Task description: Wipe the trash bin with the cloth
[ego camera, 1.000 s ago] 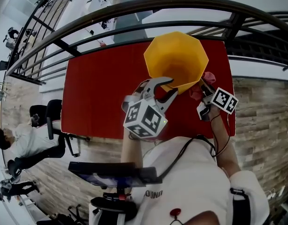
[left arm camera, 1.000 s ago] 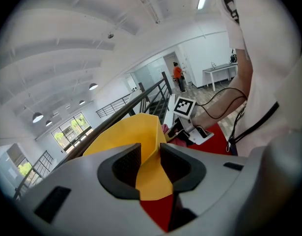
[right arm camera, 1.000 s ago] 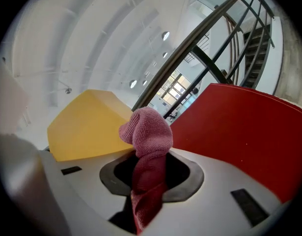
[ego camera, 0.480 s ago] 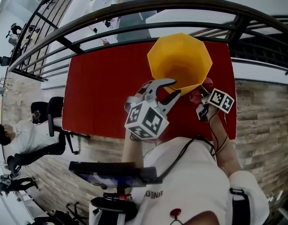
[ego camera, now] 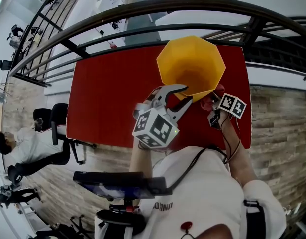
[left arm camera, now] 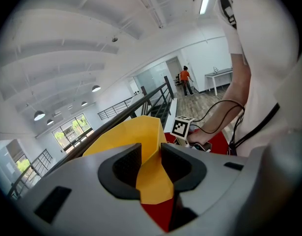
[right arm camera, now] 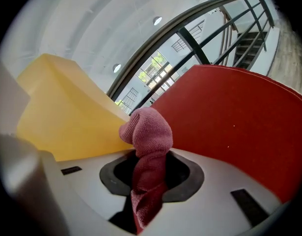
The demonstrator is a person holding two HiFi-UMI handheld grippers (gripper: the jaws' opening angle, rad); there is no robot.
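- The trash bin [ego camera: 191, 63] stands upright on the red worktop [ego camera: 113, 93] with its mouth up. Its long axis rises straight off the worktop, and it lies just ahead of both sets of fingers.
- The left gripper [ego camera: 186, 92] straddles the bin's near rim, one finger over the mouth and the other outside the wall. In the left gripper view the yellow wall fills the gap, and both pads [left arm camera: 127, 165] look to lie against it. I read this as grasping the rim, though these fingers have just been easing apart a little with the wall between them.
- The right gripper [right arm camera: 150, 177] is clenched on the pink cloth [right arm camera: 151, 132], whose bunched end pokes out beyond the fingertips.
- The relation that counts is this one: the bin's outer wall lies to the left of the right fingers and slightly ahead.
- The cloth's bunched end sits low against that wall. Whether it is touching or only just beside, I cannot tell.
- By my judgement the right hand is the one placed to wipe, while the left steadies the bin. A stroke would likely run along the wall, up or down its long axis.
- In the head view the flared rim overhangs the outer wall on the right fingers' side, so the spot where cloth meets bin is out of sight there.
- The bin's foot is covered in every view, by its own rim or by a gripper body.
- The left gripper's marker cube hides the hand behind it.
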